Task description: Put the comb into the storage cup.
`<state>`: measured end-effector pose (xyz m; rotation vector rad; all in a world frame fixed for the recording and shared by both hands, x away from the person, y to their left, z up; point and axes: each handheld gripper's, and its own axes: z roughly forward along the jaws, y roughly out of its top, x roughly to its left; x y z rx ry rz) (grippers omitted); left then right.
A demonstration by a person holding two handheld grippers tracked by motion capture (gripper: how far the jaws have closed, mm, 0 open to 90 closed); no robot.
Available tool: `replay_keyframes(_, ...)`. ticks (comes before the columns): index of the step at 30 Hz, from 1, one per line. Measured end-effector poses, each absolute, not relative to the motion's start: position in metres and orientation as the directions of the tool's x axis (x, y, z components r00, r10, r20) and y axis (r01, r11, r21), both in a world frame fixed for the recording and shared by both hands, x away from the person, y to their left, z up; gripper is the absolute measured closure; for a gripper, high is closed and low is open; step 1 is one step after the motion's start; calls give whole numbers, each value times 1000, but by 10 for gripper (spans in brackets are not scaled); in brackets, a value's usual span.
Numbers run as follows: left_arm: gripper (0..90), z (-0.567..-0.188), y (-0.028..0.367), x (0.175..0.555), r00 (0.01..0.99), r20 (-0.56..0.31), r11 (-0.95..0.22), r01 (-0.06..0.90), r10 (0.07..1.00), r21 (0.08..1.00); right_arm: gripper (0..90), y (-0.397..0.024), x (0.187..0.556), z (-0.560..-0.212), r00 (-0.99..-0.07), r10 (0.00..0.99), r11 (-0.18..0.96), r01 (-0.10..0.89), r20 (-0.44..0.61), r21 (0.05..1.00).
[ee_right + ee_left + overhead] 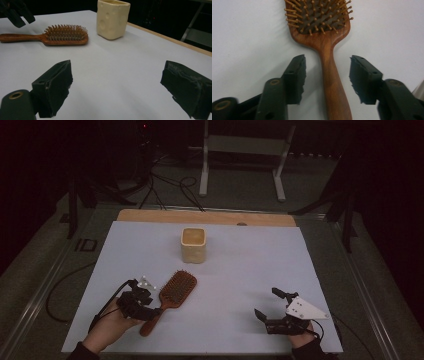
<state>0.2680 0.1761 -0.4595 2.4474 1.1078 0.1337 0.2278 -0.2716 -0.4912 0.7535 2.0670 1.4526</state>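
Nearest the person, the left gripper [150, 307] sits over the handle of the brush [172, 297], and the left gripper view shows its jaws standing apart on either side of that handle with white table visible in both gaps — the pads are not pressing on the wood, so the grip is released. The brush lies flat on the table [250, 270], bristles up, handle toward the person and its head [319, 17] angled away toward the middle of the sheet. Across at the near right, the right gripper [270, 307] rests low over bare table, jaws spread wide with nothing between them, well apart from the brush. Farther back, near the middle of the table, stands the cup [193, 245] — a cream square thing with dimpled sides, upright, mouth open to the top, apart from the brush head. By the look of it, the step in hand is at the brush handle: either a grasp about to be made or a let-go just finished, and these pictures alone cannot settle which. If the brush is meant for the cup, the next move calls for closing squarely on the handle, lifting clear, and tipping it upright over the mouth.
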Motion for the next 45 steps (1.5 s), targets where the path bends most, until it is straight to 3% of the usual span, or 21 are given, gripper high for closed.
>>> replay_keyframes(5, 207, -463, 170, 271, 656, -88, -574, 711, 750, 406, 93, -272, 228, -491, -720, 689, 277, 158, -82, 948)
replay_keyframes(6, 207, -463, 169, 272, 655, -87, -577, 714, 750, 396, 93, -272, 228, -491, -720, 689, 277, 158, -82, 948)
replay_keyframes(11, 21, -467, 162, 277, 645, -111, -581, 740, 756, 340, 93, -272, 228, -492, -719, 691, 279, 162, -80, 947)
replay_keyframes(22, 20, -477, 148, 292, 623, -108, -584, 770, 775, 257, 93, -272, 228, -492, -719, 691, 277, 162, -79, 947)
replay_keyframes(24, 40, -478, 148, 296, 619, -125, -580, 777, 776, 246, 93, -272, 228, -492, -720, 689, 278, 160, -81, 947)
replay_keyframes(27, 148, -478, 147, 299, 610, -131, -573, 785, 781, 235, 93, -272, 228, -492, -719, 690, 278, 157, -83, 948)
replay_keyframes(33, 204, -483, 141, 301, 604, -120, -577, 792, 788, 199, 93, -272, 228, -491, -720, 689, 277, 157, -83, 948)
replay_keyframes(34, 255, -483, 141, 301, 604, -120, -577, 792, 788, 199, 93, -272, 228, -491, -721, 688, 279, 156, -84, 947)
replay_keyframes(37, 294, -487, 140, 302, 597, -122, -572, 798, 793, 187, 93, -272, 228, -492, -720, 690, 274, 162, -77, 948)
replay_keyframes(39, 387, -488, 139, 303, 602, -118, -579, 796, 790, 177, 93, -272, 228, -491, -721, 687, 278, 152, -86, 948)
replay_keyframes(41, 397, -488, 137, 303, 605, -100, -586, 792, 790, 171, 93, -272, 228, -491, -720, 689, 279, 155, -85, 948)
replay_keyframes(45, 505, -487, 138, 308, 587, -110, -569, 807, 802, 157, 93, -272, 228, -491, -720, 688, 279, 152, -87, 948)
